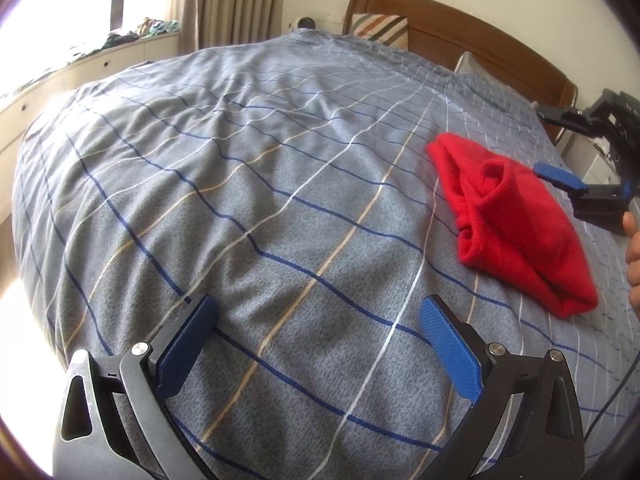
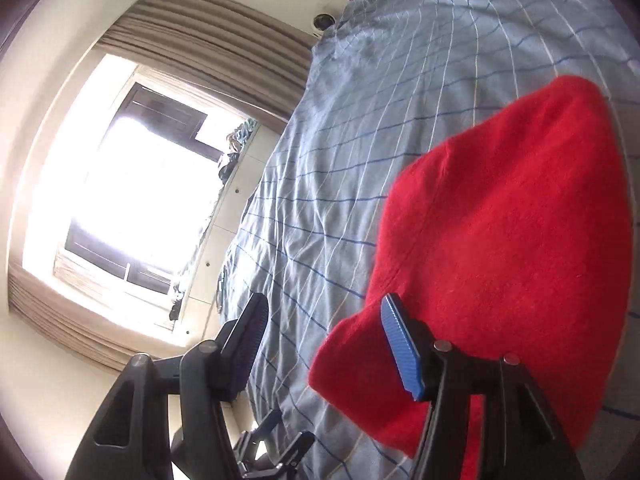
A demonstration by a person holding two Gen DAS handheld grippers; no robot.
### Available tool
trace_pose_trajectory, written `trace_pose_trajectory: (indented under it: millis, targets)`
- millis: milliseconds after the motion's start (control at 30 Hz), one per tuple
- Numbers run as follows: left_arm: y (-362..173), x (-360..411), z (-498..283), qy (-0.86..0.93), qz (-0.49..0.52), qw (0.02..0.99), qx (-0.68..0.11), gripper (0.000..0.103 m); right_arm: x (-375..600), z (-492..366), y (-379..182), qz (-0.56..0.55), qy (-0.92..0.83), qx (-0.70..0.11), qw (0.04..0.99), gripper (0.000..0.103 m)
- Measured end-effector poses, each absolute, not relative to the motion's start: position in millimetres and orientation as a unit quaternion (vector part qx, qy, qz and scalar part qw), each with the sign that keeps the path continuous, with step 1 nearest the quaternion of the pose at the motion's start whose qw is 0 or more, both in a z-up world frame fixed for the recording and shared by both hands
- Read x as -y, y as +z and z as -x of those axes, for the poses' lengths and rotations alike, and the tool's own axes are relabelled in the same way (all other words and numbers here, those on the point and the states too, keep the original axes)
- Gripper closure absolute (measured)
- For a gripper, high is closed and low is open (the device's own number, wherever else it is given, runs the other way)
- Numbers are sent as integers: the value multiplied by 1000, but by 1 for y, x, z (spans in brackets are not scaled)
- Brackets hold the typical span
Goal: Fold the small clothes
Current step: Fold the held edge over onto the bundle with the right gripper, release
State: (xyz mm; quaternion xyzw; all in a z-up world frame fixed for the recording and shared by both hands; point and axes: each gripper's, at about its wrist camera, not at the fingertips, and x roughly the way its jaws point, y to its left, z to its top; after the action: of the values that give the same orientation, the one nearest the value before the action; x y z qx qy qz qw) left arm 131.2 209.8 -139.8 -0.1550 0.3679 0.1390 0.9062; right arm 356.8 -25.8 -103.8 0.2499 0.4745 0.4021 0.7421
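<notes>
A red garment [image 1: 516,224] lies loosely bunched on the bed [image 1: 240,184], ahead and right of the released left tool [image 1: 318,346] and just beyond the released right tool [image 2: 324,344], apparently awaiting a first pinch at its edge.

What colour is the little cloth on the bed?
Bright red, seen best in the left wrist view.

The right claw [image 2: 324,344] hung spread wide, one blue pad beside a folded red garment [image 2: 500,248] lying on the checked bed [image 2: 360,128].
</notes>
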Motion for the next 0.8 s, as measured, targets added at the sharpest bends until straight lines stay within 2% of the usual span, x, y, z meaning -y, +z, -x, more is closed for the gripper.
trace_pose_trajectory:
  millis: [100,133,167,333,467,700,800]
  targets:
    - [-140,-210,-133,140,158,905,-368,1,34,-344,-93,-143,366,-461,795,44]
    - [-141,-210,-133,140,157,905,-369,1,30,-340,-95,-118,362,-462,801,47]
    - [-141,-210,-133,140,155,905,-370,1,26,-335,-98,-98,362,-462,804,54]
    - [-143,-205,-132,142,140,906,-373,1,-16,-311,-125,-39,387,-452,803,65]
    - [-144,-202,-130,142,131,906,-376,1,-36,-290,-145,-20,391,-459,797,65]
    - [-145,-198,-130,145,126,906,-377,1,24,-259,-99,-22,365,-401,840,65]
    - [-146,-195,-131,147,120,906,-379,1,45,-262,-120,-33,336,-444,830,65]
